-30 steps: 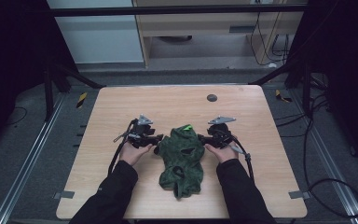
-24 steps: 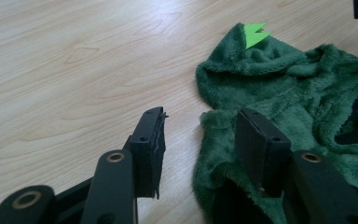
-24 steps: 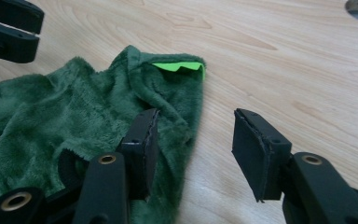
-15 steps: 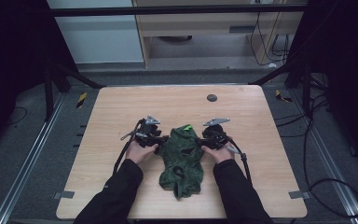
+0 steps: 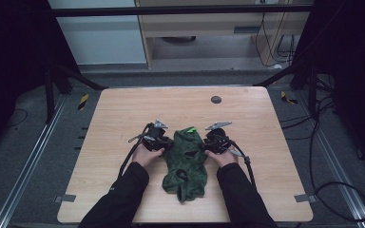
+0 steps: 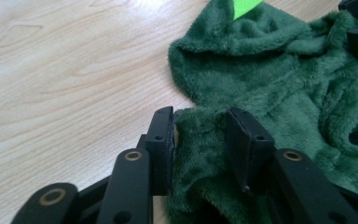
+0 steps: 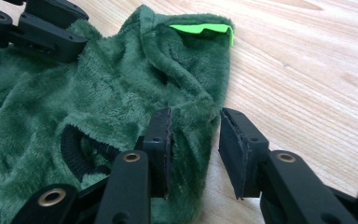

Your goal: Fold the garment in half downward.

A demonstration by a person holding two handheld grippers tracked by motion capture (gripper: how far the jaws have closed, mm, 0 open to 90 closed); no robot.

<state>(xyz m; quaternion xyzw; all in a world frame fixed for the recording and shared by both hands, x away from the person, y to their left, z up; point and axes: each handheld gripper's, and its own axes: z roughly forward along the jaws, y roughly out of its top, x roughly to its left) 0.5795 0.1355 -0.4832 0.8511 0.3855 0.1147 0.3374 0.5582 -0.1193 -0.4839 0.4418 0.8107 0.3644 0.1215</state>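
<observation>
A crumpled green fleece garment (image 5: 185,161) lies on a light wooden table (image 5: 123,114), near the person's edge, between two hand-held grippers. The left gripper (image 6: 200,140) sits at the garment's left edge, its jaws spread with a fold of fleece standing between them. The right gripper (image 7: 193,140) sits at the garment's right edge, jaws also spread, the fleece edge against one jaw and bare wood showing beside the other. A bright green tag (image 7: 200,28) marks the garment's far end. A small dark disc (image 5: 216,99) lies well apart, near the table's far edge. Cables (image 5: 323,185) trail across the grey floor at the right.
</observation>
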